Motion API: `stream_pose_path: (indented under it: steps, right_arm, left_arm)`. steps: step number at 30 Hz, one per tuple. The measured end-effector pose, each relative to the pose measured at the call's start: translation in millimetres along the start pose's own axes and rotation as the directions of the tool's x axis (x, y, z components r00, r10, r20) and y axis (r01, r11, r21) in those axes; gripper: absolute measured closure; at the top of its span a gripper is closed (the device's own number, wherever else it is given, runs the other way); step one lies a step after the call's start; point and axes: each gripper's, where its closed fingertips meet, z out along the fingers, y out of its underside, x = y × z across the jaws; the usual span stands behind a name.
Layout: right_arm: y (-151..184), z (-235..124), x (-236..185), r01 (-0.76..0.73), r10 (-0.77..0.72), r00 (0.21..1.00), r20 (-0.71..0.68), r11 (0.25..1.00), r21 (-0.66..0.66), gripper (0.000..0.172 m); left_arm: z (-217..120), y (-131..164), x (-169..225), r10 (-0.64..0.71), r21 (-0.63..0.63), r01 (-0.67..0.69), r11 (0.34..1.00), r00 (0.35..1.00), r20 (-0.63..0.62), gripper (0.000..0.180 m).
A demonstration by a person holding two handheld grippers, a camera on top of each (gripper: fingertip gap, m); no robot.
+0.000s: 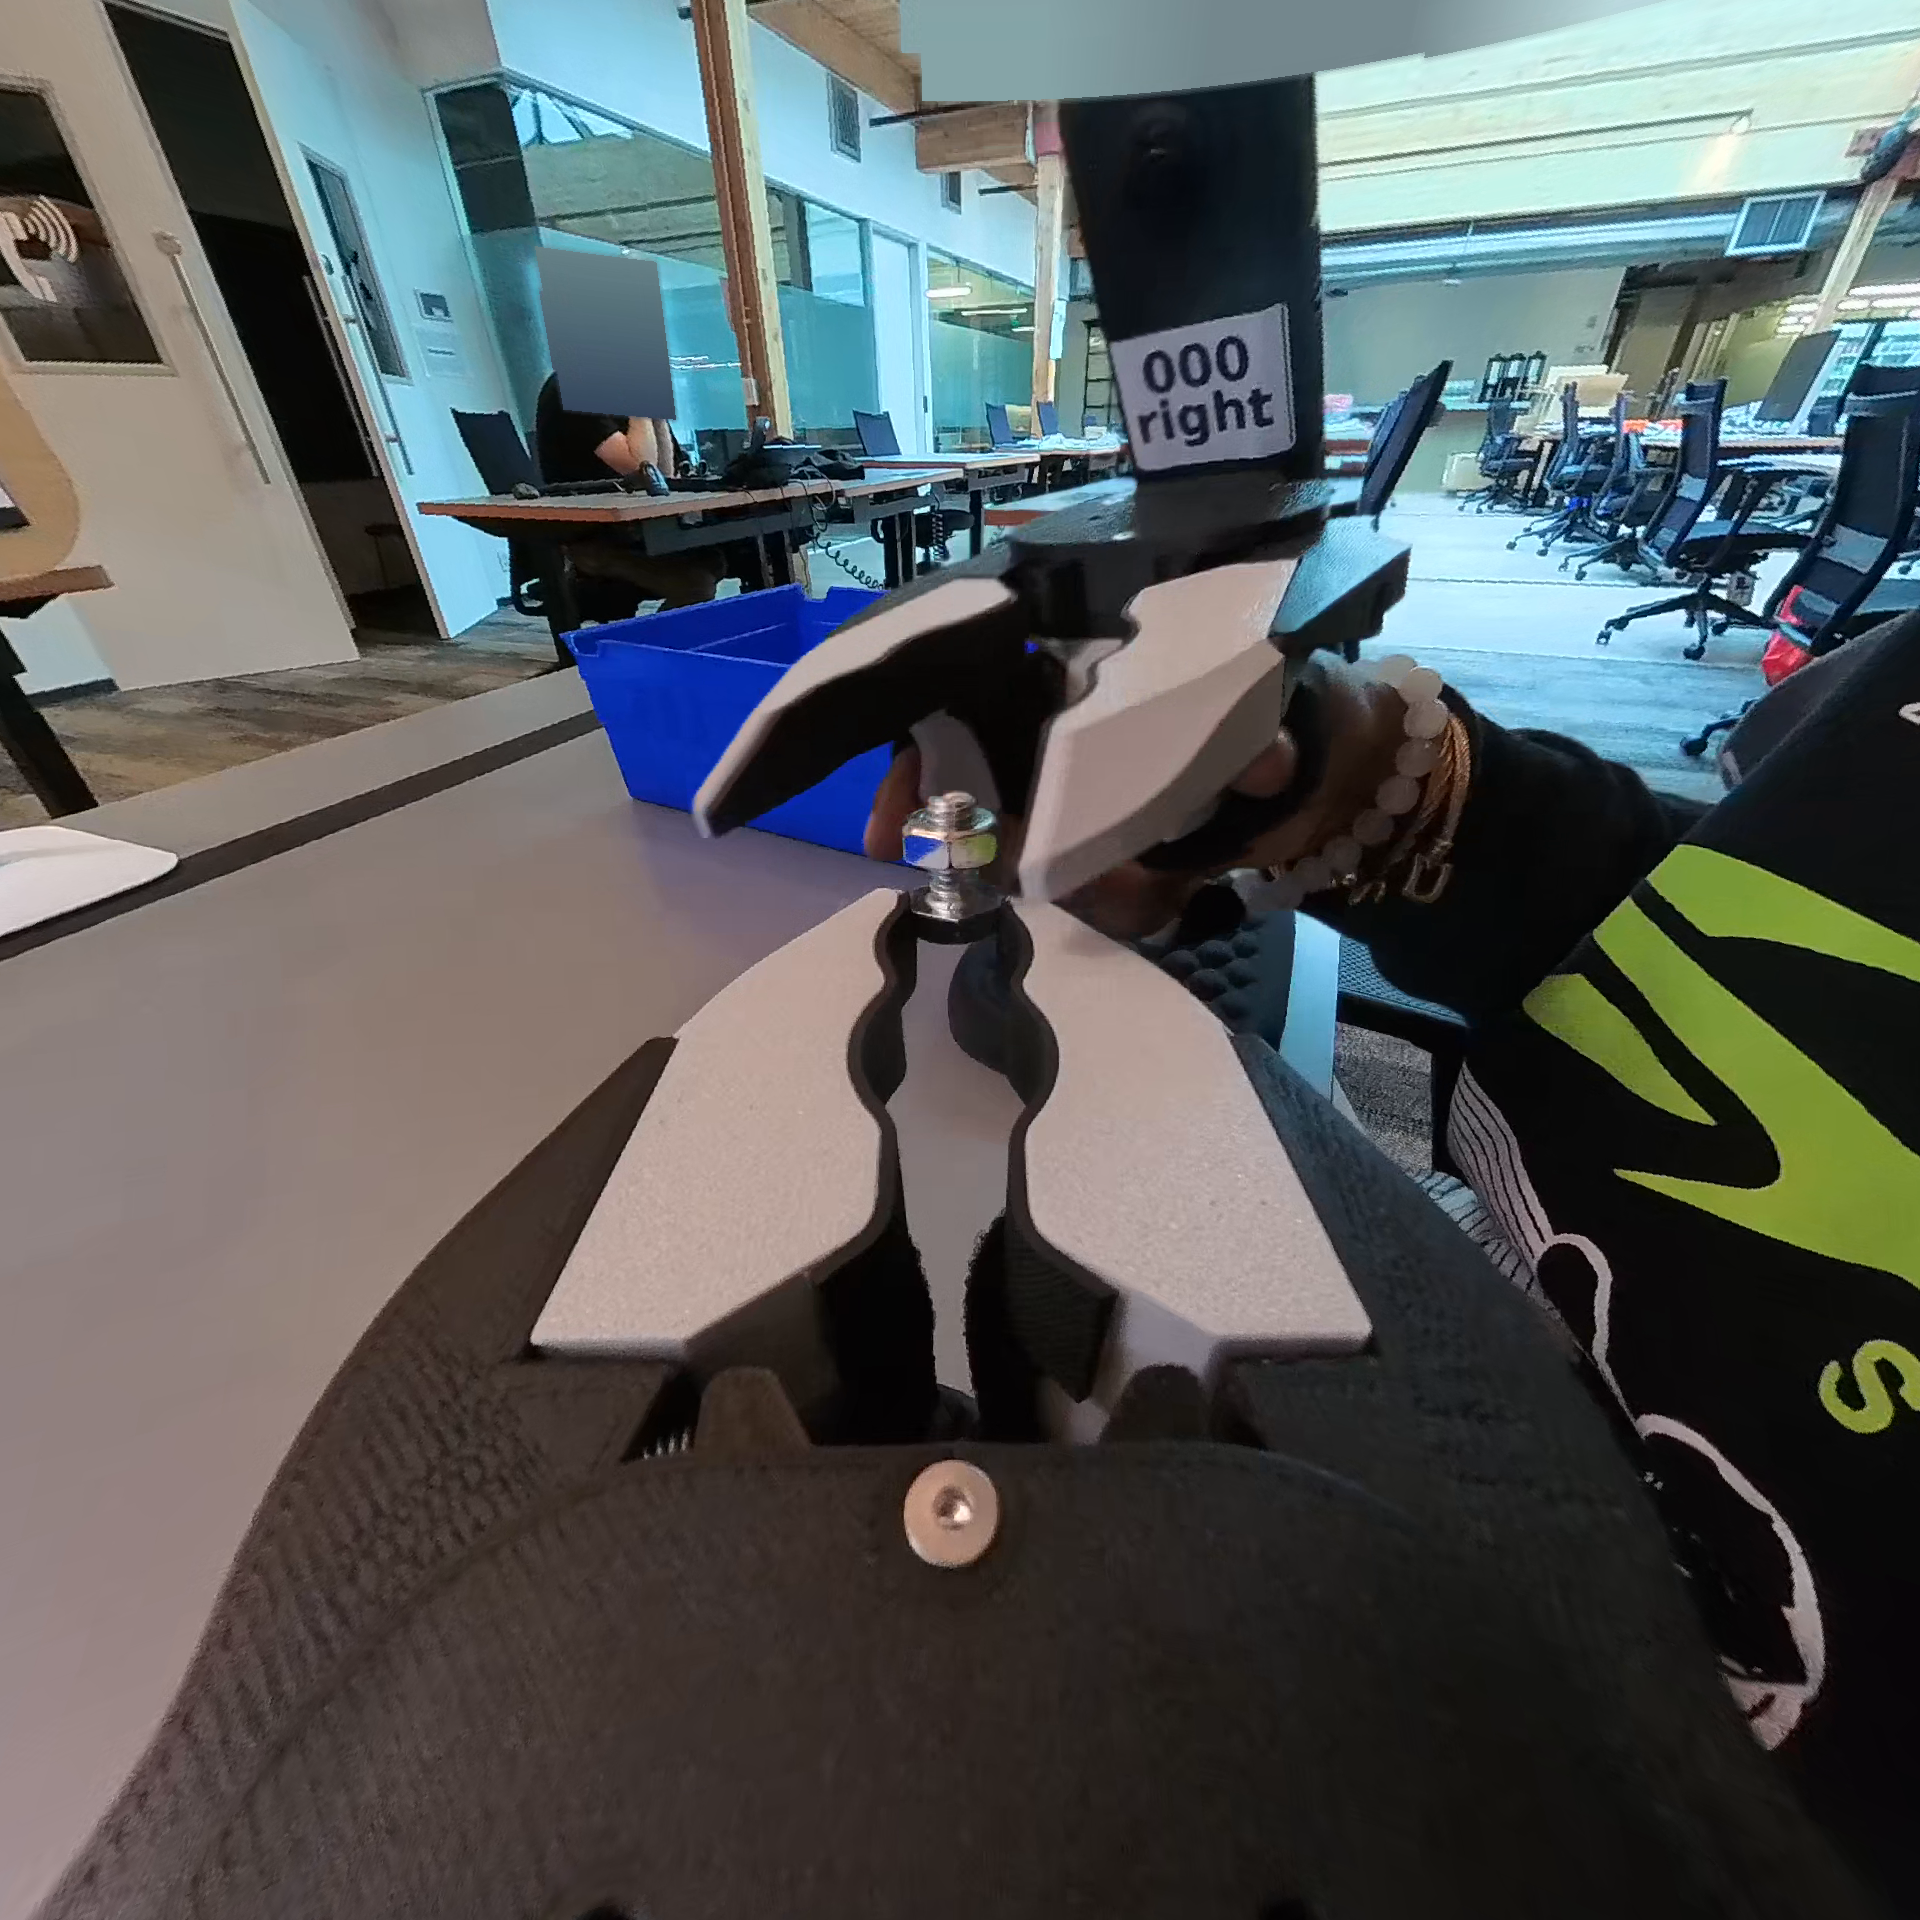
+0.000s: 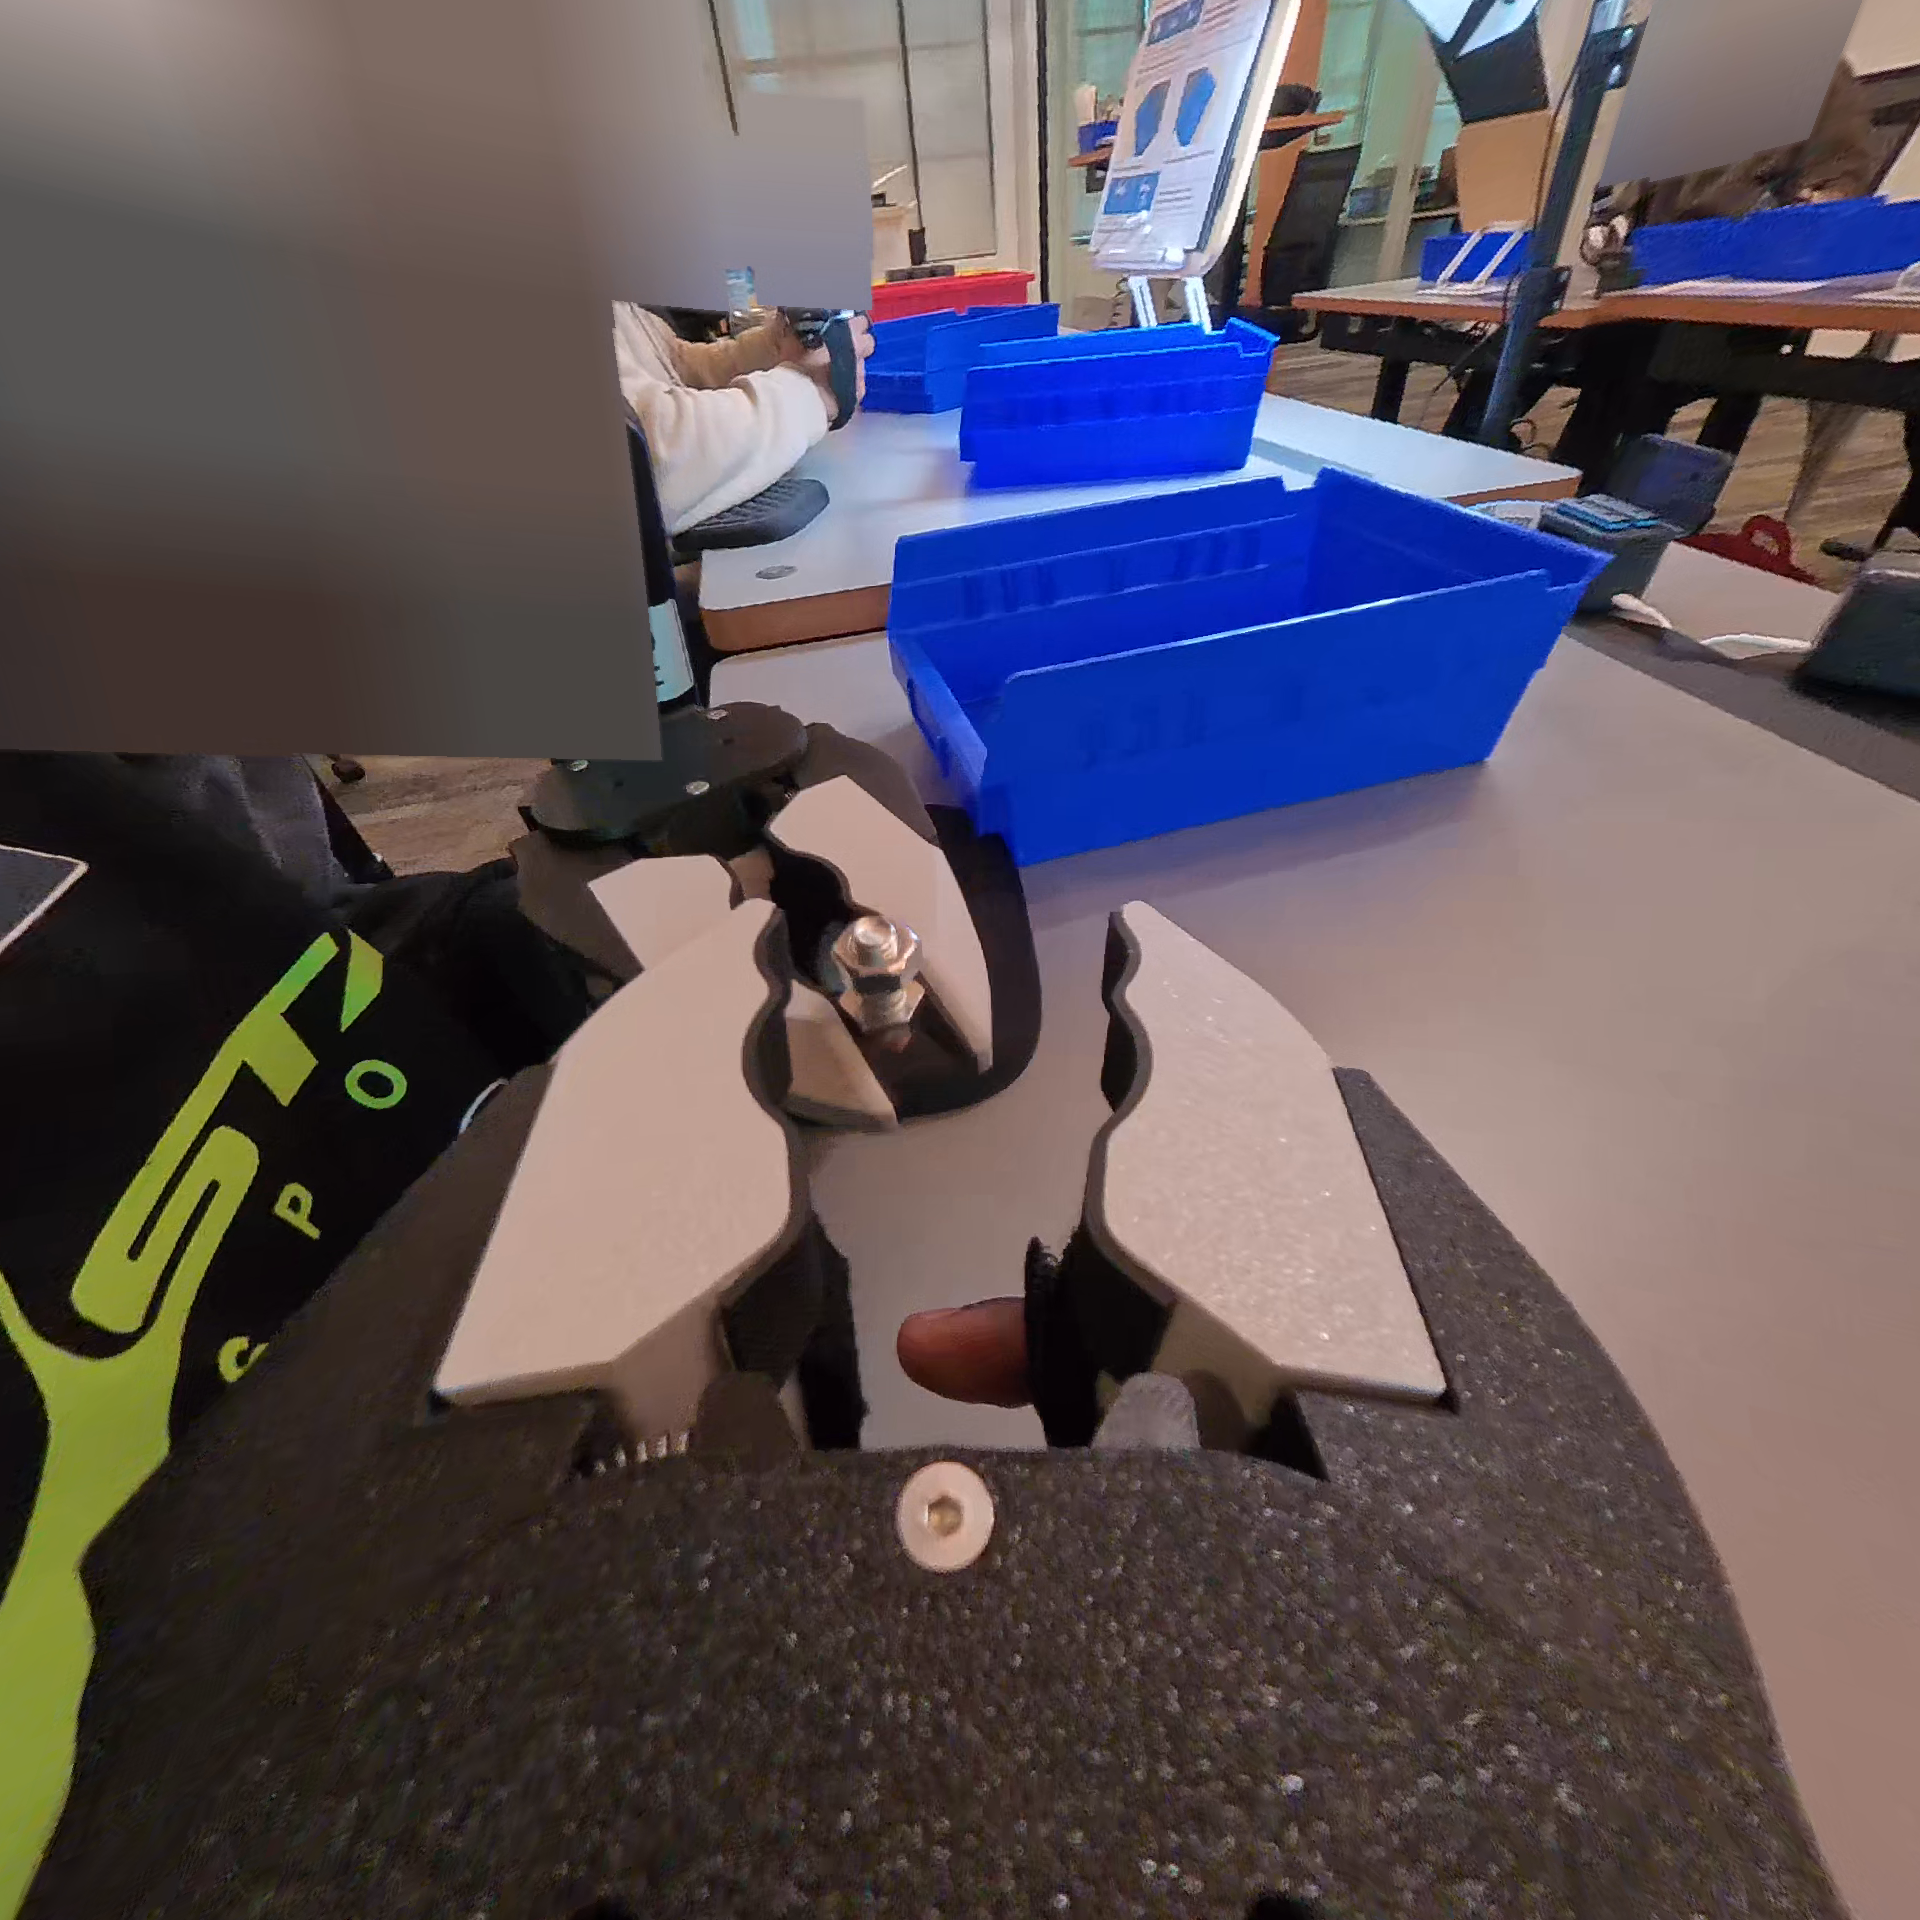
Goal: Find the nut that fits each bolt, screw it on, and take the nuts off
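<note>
At frame centre, the left gripper point(image 1: 961, 920) clamps a bolt point(image 1: 948, 902) carrying a nut point(image 1: 950, 840); the right gripper point(image 2: 940, 971) stands wide apart.

The bolt point(image 1: 948, 894) and its nut point(image 1: 950, 840) were bright, glossy metal. Behind the bolt, the bin point(image 1: 686, 696) was smooth, shiny blue plastic. The table point(image 1: 416, 935) under the bolt looked matt grey. Gripper fingers point(image 1: 769, 1122) flanking the bolt had a grainy matt finish
</note>
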Motion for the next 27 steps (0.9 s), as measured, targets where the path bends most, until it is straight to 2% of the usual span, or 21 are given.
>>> stream_pose_path:
  steps: [4, 8, 9, 10, 13, 15, 19, 27]
  right_arm:
    - [5.8, 5.7, 3.3, -0.005, 0.004, 1.0, -0.013, 1.0, -0.025, 0.113]
    - [4.4, -8.8, 7.8, -0.008, 0.008, 1.0, -0.015, 1.0, -0.015, 0.116]
    - [5.3, -14.2, 13.3, -0.011, 0.011, 0.999, -0.041, 1.0, -0.017, 0.126]
    - [5.4, -21.0, 24.4, -0.012, 0.011, 0.995, -0.101, 1.0, -0.009, 0.144]
    - [0.6, -33.8, 29.6, -0.021, 0.024, 0.993, -0.112, 0.999, 0.028, 0.154]
    - [-4.1, -33.3, 22.8, -0.009, 0.013, 0.997, -0.081, 0.999, 0.049, 0.149]
    - [-5.3, -18.0, 7.9, -0.007, 0.008, 1.0, -0.02, 0.999, 0.039, 0.12]
    - [2.2, 3.4, 5.2, -0.018, 0.018, 0.999, -0.03, 1.0, 0.008, 0.115]
  left_arm:
    - [0.2, -1.0, 2.5, 0.011, 0.002, -0.011, 1.0, 1.0, -0.006, 0.166]
    - [-2.8, -3.6, -0.8, 0.001, 0.021, -0.001, 1.0, 1.0, -0.001, 0.166]
    - [-3.8, -4.9, -1.5, 0.0, 0.029, 0.0, 1.0, 1.0, -0.003, 0.166]
    - [-4.6, -5.8, -0.7, -0.001, 0.033, 0.001, 0.999, 1.0, -0.011, 0.166]
    - [-4.3, -2.9, -2.2, 0.006, 0.019, -0.006, 1.0, 1.0, 0.0, 0.166]
    - [-3.2, -1.7, -2.5, -0.001, 0.018, 0.001, 1.0, 1.0, -0.001, 0.166]
    - [-0.9, -0.2, -1.8, 0.01, 0.003, -0.01, 1.0, 1.0, 0.005, 0.166]
    - [1.8, 0.7, 0.6, 0.035, -0.012, -0.035, 0.999, 0.999, 0.012, 0.166]
